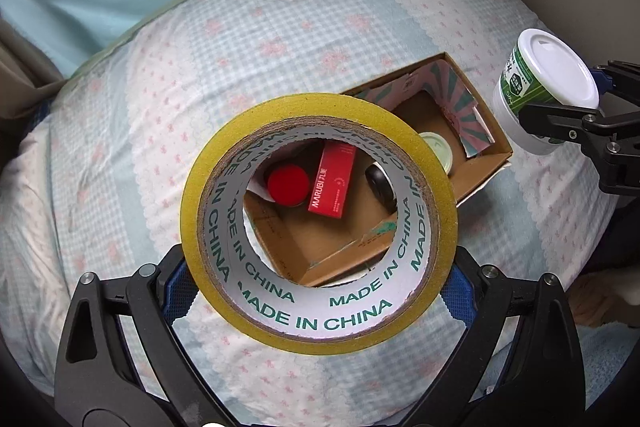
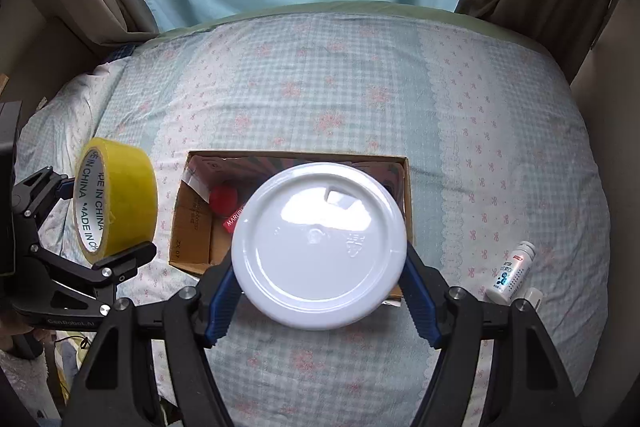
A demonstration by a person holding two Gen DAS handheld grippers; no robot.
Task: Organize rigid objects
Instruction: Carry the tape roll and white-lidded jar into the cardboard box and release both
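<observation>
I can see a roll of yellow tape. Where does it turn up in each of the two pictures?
Left wrist view: the yellow tape roll fills the centre, held in the left claw, its hole framing the cardboard box.
Right wrist view: the same roll sits at the far left edge, beside the box.
Shared landmark: the red cap inside the box.
</observation>
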